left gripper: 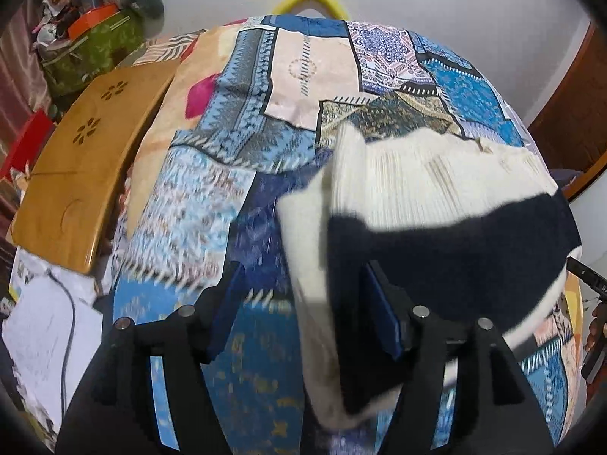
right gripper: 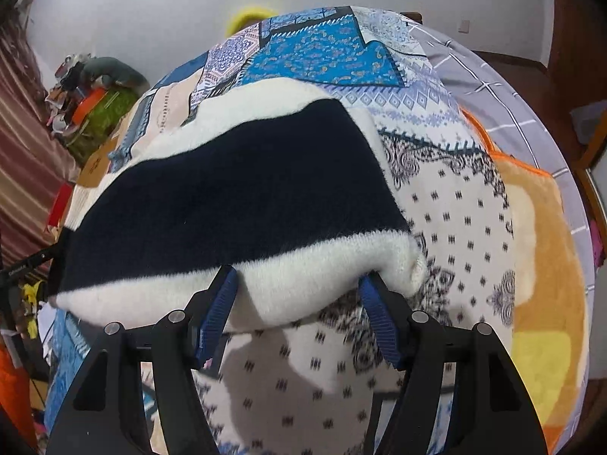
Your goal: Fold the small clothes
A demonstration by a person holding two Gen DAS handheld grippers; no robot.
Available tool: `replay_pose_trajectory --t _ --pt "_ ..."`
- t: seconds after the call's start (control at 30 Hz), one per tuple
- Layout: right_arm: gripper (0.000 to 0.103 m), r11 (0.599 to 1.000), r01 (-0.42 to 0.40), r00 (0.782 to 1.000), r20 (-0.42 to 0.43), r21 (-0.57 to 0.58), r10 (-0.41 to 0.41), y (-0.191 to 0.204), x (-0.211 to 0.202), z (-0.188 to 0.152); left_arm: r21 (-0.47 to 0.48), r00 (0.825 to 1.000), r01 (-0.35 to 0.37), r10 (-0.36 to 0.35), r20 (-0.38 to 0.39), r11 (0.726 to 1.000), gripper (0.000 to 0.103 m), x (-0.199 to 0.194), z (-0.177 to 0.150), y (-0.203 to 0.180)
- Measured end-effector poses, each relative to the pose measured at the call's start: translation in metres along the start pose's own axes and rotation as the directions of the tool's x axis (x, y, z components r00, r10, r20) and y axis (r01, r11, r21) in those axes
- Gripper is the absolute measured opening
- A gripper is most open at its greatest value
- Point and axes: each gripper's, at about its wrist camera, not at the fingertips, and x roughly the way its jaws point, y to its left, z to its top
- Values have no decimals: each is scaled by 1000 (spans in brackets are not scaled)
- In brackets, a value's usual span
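From my left gripper (left gripper: 307, 307) I see the white and navy knitted garment (left gripper: 436, 204) hanging in a fold between the two blue pads, which stand wide apart; the cloth passes close to the right pad (left gripper: 379, 311), but I cannot tell if it presses there. From my right gripper (right gripper: 297, 311) the same garment (right gripper: 235, 197) lies over the fingertips, its white edge resting on both of them, and the jaws are also wide apart, so nothing is pinched. Under the garment is the patchwork bedsheet (left gripper: 212, 204) in blue and cream. Beside the bed on the left stands a small wooden table (left gripper: 87, 159), near it a white paper with a dark cable (left gripper: 70, 326). Further back is a green bag (left gripper: 95, 45) with an orange box (left gripper: 93, 19) and mixed things on top. On the right side lies an orange and yellow blanket (right gripper: 542, 265), and beyond it a grey checked sheet (right gripper: 493, 87).
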Motion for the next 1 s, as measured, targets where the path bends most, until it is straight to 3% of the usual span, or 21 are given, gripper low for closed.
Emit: replay_pose_trajectory --t 0.13,0.2,0.37,0.63,0.67,0.73,0.83,1.0 --pt "63 1000 14 1000 13 -17 -13 -2 6 15 27 1000 0 0 -20 1000 65 21 23 -4" --pt "63 999 21 1000 21 -27 -20 -2 7 23 24 999 -4 5 -41 1000 76 35 32 -4" --pt "63 998 37 999 42 -50 -35 -3 13 45 13 997 26 -25 -69 1000 77 56 42 -1" --pt "65 993 83 994 72 -86 -77 8 24 70 -98 975 183 -193 -107 978 77 71 37 13" --pt "65 993 85 994 73 -87 -79 8 24 71 -104 967 215 -227 -113 971 70 72 35 13" --pt "65 993 85 994 73 -86 -79 8 22 69 -128 960 247 -261 -105 961 65 71 32 16" --pt "65 994 77 995 63 -80 -72 6 15 63 -150 945 298 -314 -95 943 45 66 28 16" --pt "65 994 51 998 46 -94 -47 13 2 52 -121 952 275 -288 -101 954 34 51 17 2"
